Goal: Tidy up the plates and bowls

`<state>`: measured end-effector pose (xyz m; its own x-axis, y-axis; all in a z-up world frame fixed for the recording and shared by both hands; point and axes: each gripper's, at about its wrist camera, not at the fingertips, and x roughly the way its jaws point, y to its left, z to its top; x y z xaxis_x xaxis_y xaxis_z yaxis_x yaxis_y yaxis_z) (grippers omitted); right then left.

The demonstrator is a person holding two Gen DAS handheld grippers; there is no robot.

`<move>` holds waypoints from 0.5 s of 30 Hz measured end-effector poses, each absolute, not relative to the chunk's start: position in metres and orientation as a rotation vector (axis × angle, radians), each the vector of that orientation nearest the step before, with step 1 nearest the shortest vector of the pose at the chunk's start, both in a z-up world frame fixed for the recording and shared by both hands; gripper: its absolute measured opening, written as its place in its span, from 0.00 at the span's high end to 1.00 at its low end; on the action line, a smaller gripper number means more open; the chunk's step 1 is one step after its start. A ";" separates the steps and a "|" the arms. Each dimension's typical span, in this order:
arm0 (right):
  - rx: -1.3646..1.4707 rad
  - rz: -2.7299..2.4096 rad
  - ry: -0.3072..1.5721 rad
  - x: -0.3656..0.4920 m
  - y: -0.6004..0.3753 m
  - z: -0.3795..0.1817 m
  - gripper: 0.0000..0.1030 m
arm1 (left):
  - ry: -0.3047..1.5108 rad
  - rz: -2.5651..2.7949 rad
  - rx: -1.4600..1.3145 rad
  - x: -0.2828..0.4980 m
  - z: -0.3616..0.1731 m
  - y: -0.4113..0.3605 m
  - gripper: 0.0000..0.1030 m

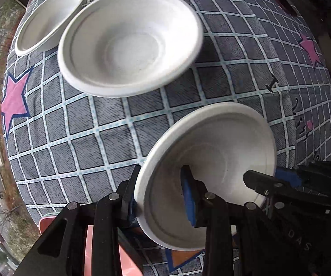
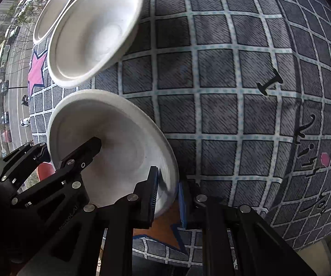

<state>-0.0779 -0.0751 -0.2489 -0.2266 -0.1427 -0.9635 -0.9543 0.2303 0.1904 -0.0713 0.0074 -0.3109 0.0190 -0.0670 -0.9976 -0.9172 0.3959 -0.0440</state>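
Three white paper bowls lie on a grey checked cloth with stars. The near bowl [image 1: 213,161] is gripped by both grippers. My left gripper [image 1: 158,197] straddles its left rim with one finger inside and one outside. My right gripper [image 2: 167,197] straddles its right rim [image 2: 165,179] the same way; in the right wrist view the bowl [image 2: 119,142] fills the lower left. A second bowl [image 1: 128,41] [image 2: 92,34] lies beyond, and a third [image 1: 50,18] [image 2: 55,7] sits behind it at the far left.
The cloth [image 1: 96,133] covers a rounded surface whose left edge drops off to a street view far below. A pink object [image 1: 48,225] sits under my left gripper. The other gripper [image 1: 292,184] shows at right in the left wrist view.
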 end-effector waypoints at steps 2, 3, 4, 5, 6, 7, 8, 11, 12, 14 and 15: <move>-1.051 1.083 1.597 -0.061 -0.088 -0.249 0.82 | 1.399 0.810 -0.956 -0.055 -0.313 -0.008 0.65; -1.049 1.068 1.601 -0.053 -0.094 -0.249 0.82 | 1.402 0.788 -0.950 -0.047 -0.314 -0.017 0.65; -1.047 1.052 1.603 -0.045 -0.101 -0.249 0.82 | 1.407 0.769 -0.941 -0.039 -0.315 -0.026 0.65; -1.045 1.036 1.606 -0.038 -0.108 -0.249 0.82 | 1.415 0.751 -0.928 -0.032 -0.315 -0.034 0.65; -1.045 1.020 1.609 -0.031 -0.113 -0.248 0.82 | 1.424 0.733 -0.914 -0.025 -0.317 -0.043 0.65; -1.045 1.006 1.611 -0.024 -0.117 -0.248 0.82 | 1.432 0.716 -0.901 -0.019 -0.318 -0.052 0.64; -1.044 0.994 1.612 -0.022 -0.121 -0.249 0.82 | 1.440 0.700 -0.893 -0.014 -0.319 -0.059 0.63; -1.043 0.966 1.608 -0.006 -0.135 -0.248 0.82 | 1.454 0.658 -0.873 -0.002 -0.322 -0.077 0.58; -1.041 0.963 1.608 -0.002 -0.138 -0.244 0.82 | 1.458 0.644 -0.874 0.000 -0.323 -0.081 0.52; -1.029 0.969 1.610 0.003 -0.142 -0.242 0.82 | 1.472 0.656 -0.853 0.002 -0.324 -0.090 0.35; -1.034 0.964 1.599 0.009 -0.146 -0.239 0.82 | 1.475 0.674 -0.834 0.004 -0.323 -0.095 0.24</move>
